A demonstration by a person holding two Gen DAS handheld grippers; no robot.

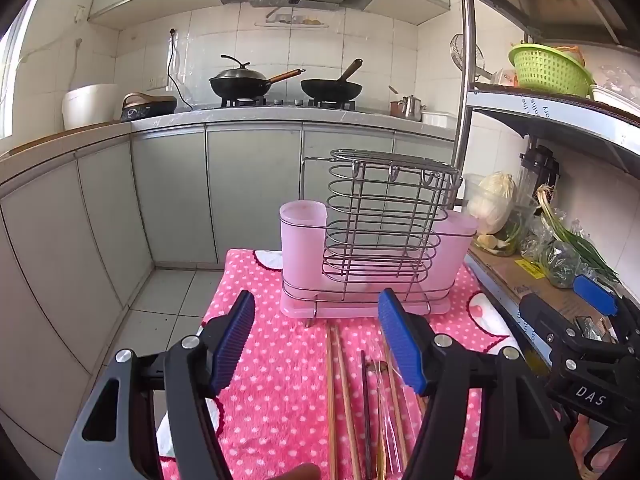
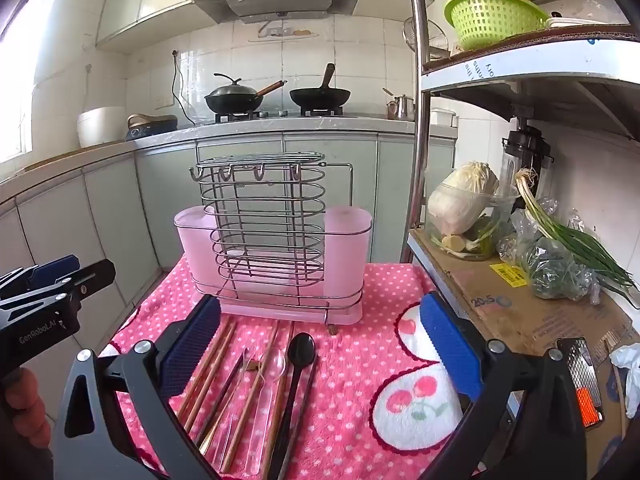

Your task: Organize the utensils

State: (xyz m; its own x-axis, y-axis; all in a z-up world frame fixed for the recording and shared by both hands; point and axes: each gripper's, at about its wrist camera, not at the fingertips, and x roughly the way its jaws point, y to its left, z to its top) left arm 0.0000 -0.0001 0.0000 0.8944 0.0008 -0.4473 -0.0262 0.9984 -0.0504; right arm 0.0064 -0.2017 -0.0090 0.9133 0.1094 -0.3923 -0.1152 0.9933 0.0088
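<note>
Hovering wide open and empty, both tongs, left tongs (image 1: 316, 340) and right tongs (image 2: 320, 344), face light, thin, slippery chopsticks (image 2: 208, 368) and black spoon (image 2: 298, 364) lying before the rack (image 2: 272, 248); pinch mid-handle, I'd say.

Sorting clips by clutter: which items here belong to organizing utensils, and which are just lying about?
Job: utensil holder; wooden chopsticks; black spoon; clear spoon; open left gripper and right gripper.

Lying about: cabbage; green onions; green basket; woks.
</note>
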